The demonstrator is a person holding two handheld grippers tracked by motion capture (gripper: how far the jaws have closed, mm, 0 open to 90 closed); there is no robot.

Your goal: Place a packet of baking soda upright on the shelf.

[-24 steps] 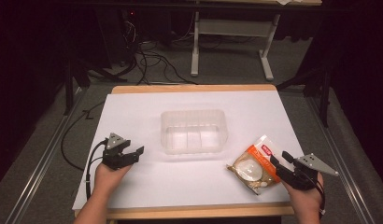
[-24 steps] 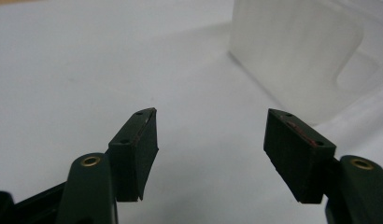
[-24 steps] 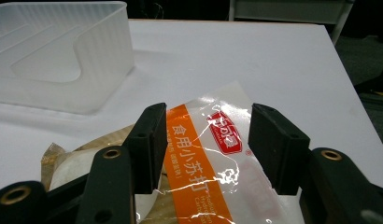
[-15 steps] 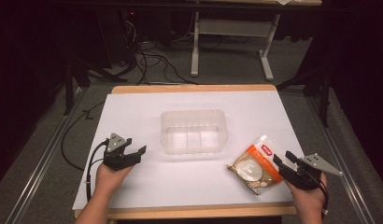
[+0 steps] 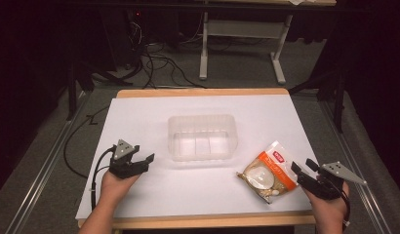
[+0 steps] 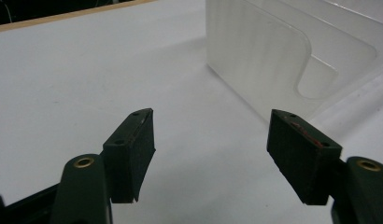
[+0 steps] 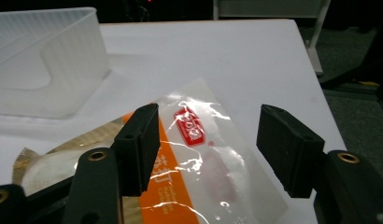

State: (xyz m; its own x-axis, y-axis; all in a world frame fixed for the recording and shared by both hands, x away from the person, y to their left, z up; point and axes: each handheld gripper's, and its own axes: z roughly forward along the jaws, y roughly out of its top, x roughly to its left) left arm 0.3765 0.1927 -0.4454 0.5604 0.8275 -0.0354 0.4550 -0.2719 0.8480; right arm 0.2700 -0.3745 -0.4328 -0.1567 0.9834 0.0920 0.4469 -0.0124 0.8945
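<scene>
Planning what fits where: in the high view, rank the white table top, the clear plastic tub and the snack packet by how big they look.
1. White table top, by far the largest.
2. Clear plastic tub, mid-table.
3. Snack packet, somewhat smaller than the tub; it lies nearer the camera, so the true gap may be a little wider.

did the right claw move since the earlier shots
Barely: the right claw sits a touch nearer the table's front edge, beside the snack packet, jaws open.
</scene>
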